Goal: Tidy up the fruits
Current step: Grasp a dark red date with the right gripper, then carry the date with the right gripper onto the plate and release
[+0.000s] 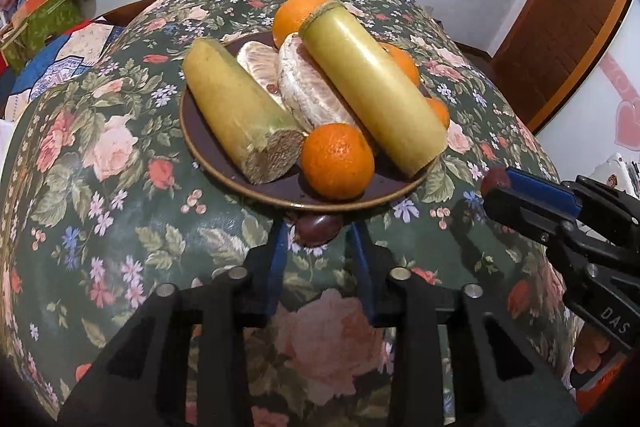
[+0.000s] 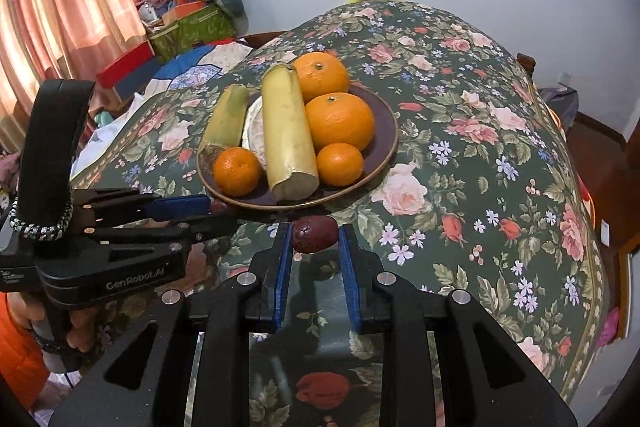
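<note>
Both jaws pinch a dark date: left gripper (image 1: 320, 227), right gripper (image 2: 314, 233), just beside the plate (image 2: 384, 115) on the bench; lift each over the rim, release into bare gaps

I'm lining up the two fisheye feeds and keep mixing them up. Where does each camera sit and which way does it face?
Left wrist: on the left gripper, facing the plate from its near edge; its own fingers pinch a dark fruit; the right gripper enters at right.
Right wrist: on the right gripper, facing the same plate from further right; it holds another dark fruit; the left gripper and a hand show at left.
Shared: plate, oranges, floral tablecloth.
</note>
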